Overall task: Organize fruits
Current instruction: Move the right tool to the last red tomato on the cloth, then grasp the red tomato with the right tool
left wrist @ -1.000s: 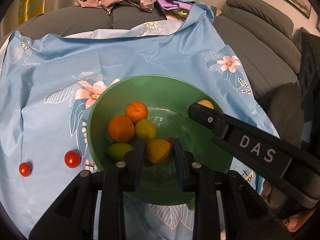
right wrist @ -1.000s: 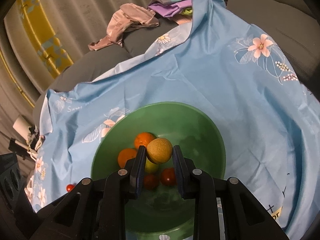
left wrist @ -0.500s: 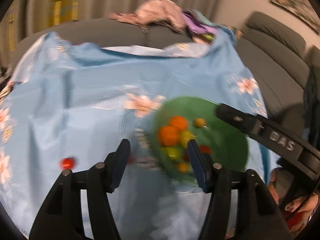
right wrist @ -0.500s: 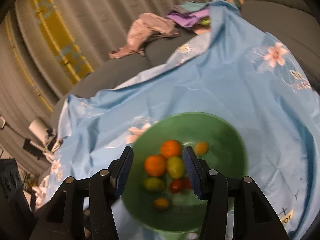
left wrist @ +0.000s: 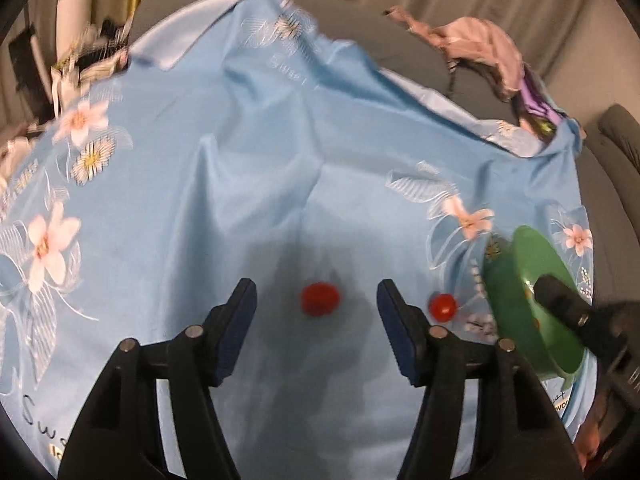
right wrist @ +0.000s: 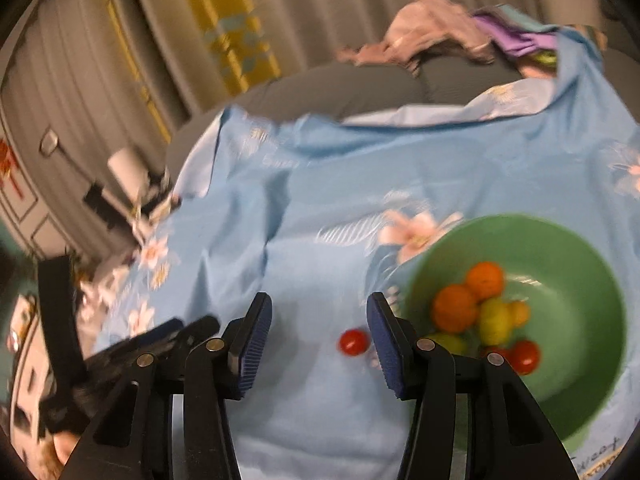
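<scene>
Left hand-held gripper (left wrist: 316, 316) swung leftward, framing tomato (left wrist: 320, 299)

left hand-held gripper (left wrist: 316, 316): jaws wide | right hand-held gripper (right wrist: 319, 334): jaws wide

The right gripper (right wrist: 318, 340), fingers (right wrist: 252, 344) spread and empty, hangs over a blue floral cloth (right wrist: 320, 208) beside a small tomato (right wrist: 353, 342) and the fruit-filled green bowl (right wrist: 580, 360).

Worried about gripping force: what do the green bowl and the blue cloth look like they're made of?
Green bowl: probably plastic or melamine, given its uniform colour and soft sheen; glazed ceramic is possible. Blue cloth: thin, smooth, satiny fabric, judging by its creases, folds and printed flowers.
</scene>
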